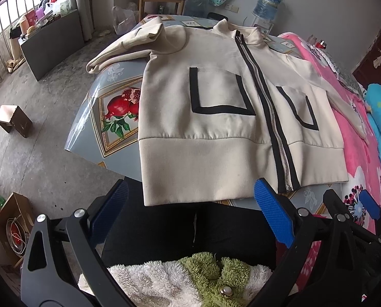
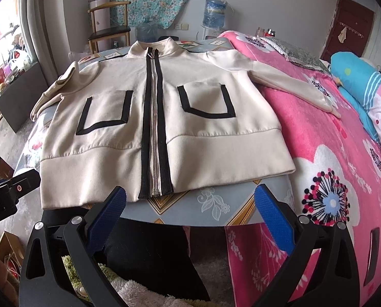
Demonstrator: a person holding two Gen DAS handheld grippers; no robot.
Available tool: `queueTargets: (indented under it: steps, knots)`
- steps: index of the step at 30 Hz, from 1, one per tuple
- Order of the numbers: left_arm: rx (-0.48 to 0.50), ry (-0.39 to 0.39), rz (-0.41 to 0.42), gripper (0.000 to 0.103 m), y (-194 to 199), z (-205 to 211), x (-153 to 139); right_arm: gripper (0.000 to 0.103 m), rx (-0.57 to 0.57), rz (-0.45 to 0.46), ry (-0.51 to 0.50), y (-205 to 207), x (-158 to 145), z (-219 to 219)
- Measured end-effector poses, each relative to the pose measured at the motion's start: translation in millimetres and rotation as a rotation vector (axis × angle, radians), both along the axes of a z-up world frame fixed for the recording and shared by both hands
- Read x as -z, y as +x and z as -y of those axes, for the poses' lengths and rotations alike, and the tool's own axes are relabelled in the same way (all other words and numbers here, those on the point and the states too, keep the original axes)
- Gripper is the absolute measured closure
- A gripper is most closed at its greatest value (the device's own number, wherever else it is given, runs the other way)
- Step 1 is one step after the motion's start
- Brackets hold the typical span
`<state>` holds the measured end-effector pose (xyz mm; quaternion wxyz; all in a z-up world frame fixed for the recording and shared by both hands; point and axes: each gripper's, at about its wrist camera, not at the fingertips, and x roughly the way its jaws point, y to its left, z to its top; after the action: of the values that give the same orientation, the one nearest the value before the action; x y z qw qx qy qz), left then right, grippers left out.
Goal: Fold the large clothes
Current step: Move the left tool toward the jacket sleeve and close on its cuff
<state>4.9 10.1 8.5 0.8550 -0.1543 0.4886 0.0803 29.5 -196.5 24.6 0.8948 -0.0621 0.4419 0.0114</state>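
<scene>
One cream jacket (image 2: 165,117) lies face up and zipped on my table (image 2: 216,204), its hem hanging a little over the near edge. Its left sleeve (image 1: 124,48) is bunched at the table's far corner; the other sleeve (image 2: 293,87) drapes onto the pink blanket (image 2: 331,166) beside the table. My left gripper (image 1: 190,212) and right gripper (image 2: 190,212) both hover short of the hem, jaws spread wide, holding nothing.

Cream jacket (image 2: 165,117) flat on fruit-print table (image 2: 190,204), hem overhanging.
</scene>
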Motion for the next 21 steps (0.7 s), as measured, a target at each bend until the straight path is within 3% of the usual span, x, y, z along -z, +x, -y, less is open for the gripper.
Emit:
queueTargets:
  steps: [8,14,21]
  knots:
    - [0.015,0.042,0.001,0.008,24,-12,-12,0.005,-0.031,0.065,0.029,18,-29,-15]
    - [0.0,0.055,0.058,0.008,38,-29,-31,0.005,-0.044,0.131,0.045,36,-57,-31]
    - [-0.008,0.08,0.124,0.008,60,-56,-45,0.005,-0.037,0.165,-0.03,64,-72,-58]
